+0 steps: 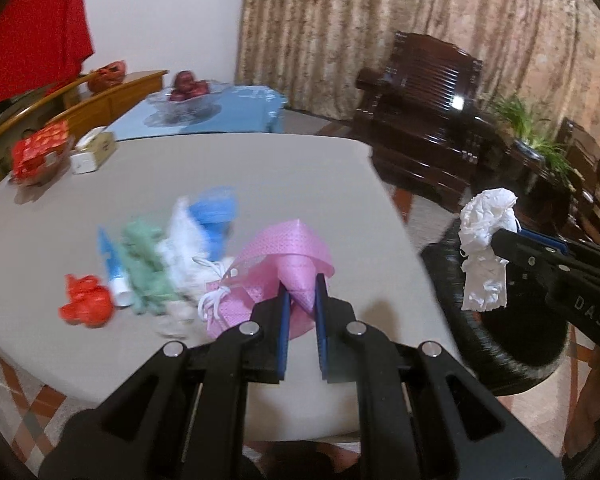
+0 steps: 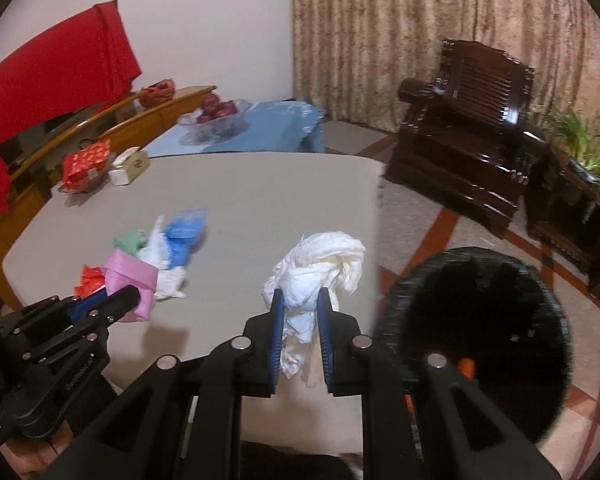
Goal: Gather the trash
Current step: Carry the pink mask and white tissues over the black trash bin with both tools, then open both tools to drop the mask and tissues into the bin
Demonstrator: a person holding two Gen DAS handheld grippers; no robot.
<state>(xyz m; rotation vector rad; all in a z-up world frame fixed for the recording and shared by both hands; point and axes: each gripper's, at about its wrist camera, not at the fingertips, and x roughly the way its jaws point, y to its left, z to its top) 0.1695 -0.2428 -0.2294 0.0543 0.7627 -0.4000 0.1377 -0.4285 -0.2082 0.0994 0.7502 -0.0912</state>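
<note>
My left gripper is shut on a pink face mask and holds it just above the grey table; it also shows in the right wrist view with the mask. My right gripper is shut on a crumpled white tissue, near the table's right edge; in the left wrist view the tissue hangs over the black trash bin. The bin stands on the floor right of the table. More trash lies on the table: red wrapper, green paper, white and blue plastic.
A tissue box and a red packet in a bowl sit at the table's far left. A glass fruit bowl stands on a blue-covered table behind. A dark wooden armchair and a plant stand at the right.
</note>
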